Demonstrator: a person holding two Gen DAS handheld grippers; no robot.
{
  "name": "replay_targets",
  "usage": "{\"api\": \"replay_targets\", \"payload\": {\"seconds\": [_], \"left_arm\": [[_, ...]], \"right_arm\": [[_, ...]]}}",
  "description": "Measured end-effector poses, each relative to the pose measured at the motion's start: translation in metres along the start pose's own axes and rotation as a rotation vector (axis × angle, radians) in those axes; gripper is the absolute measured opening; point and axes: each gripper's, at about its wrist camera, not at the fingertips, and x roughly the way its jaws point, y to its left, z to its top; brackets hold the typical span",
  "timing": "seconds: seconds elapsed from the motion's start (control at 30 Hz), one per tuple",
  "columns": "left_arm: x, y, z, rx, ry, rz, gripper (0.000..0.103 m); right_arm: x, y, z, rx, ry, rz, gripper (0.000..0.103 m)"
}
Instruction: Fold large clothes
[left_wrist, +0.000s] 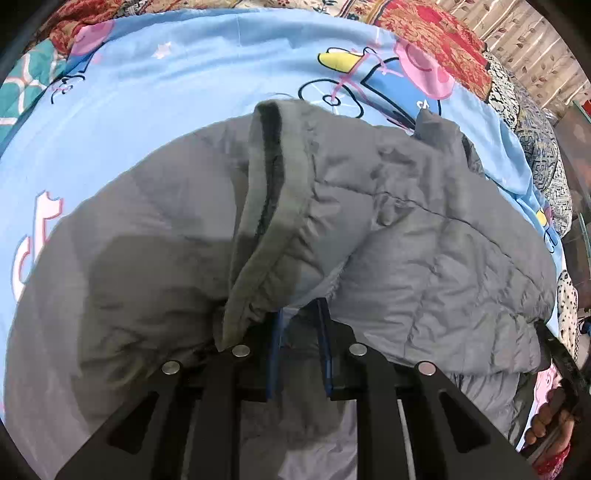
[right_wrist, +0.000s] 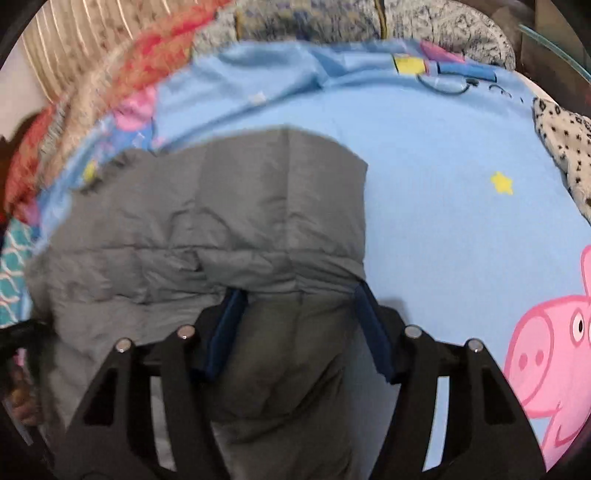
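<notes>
A grey puffer jacket (left_wrist: 406, 240) lies bunched on a light blue cartoon bedsheet (left_wrist: 184, 92). One part of it, with a dark-lined edge (left_wrist: 269, 177), is folded over the middle and runs down to my left gripper (left_wrist: 299, 310). The left gripper's blue pads stand close together, shut on a thin layer of the fabric. In the right wrist view the jacket (right_wrist: 221, 206) lies flat ahead. A thick padded fold fills the gap between the wide-set pads of my right gripper (right_wrist: 299, 291), whose fingertips are hidden under the fold.
The bedsheet (right_wrist: 443, 184) has bare room to the right, with a pink pig print (right_wrist: 554, 350). A spotted cloth (right_wrist: 565, 147) lies at the far right. Red patterned quilts (left_wrist: 436, 40) are piled behind. A person's hand (left_wrist: 550, 421) shows at the lower right.
</notes>
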Motion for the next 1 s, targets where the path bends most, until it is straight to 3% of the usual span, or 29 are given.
{"api": "replay_targets", "payload": {"seconds": [0.07, 0.17, 0.3, 0.37, 0.47, 0.6, 0.7, 0.77, 0.87, 1.0], "left_arm": [[-0.024, -0.007, -0.010, 0.062, -0.037, -0.001, 0.019], [-0.077, -0.009, -0.043, 0.122, -0.105, -0.081, 0.019], [-0.154, 0.019, -0.113, 0.206, -0.238, -0.200, 0.019], [-0.187, 0.053, -0.157, 0.222, -0.297, -0.215, 0.019], [-0.216, 0.118, -0.200, 0.162, -0.304, -0.158, 0.019], [-0.258, 0.222, -0.252, -0.040, -0.326, 0.005, 0.019], [-0.281, 0.275, -0.279, -0.169, -0.357, 0.086, 0.019], [-0.290, 0.301, -0.293, -0.242, -0.371, 0.100, 0.019], [-0.297, 0.326, -0.307, -0.310, -0.388, 0.098, 0.020], [-0.294, 0.343, -0.313, -0.342, -0.390, 0.085, 0.020]], "right_arm": [[-0.022, 0.010, 0.000, -0.013, -0.064, 0.041, 0.060], [-0.066, 0.049, -0.006, -0.090, -0.141, 0.155, 0.060], [-0.105, 0.115, -0.033, -0.254, -0.140, 0.323, 0.060], [-0.121, 0.164, -0.062, -0.410, -0.111, 0.402, 0.060], [-0.135, 0.230, -0.111, -0.648, -0.068, 0.476, 0.060], [-0.149, 0.332, -0.214, -1.066, -0.027, 0.547, 0.062], [-0.149, 0.382, -0.296, -1.359, -0.061, 0.526, 0.066], [-0.142, 0.407, -0.343, -1.555, -0.113, 0.491, 0.066], [-0.126, 0.433, -0.386, -1.796, -0.188, 0.417, 0.066], [-0.096, 0.447, -0.412, -2.029, -0.274, 0.306, 0.067]]}}
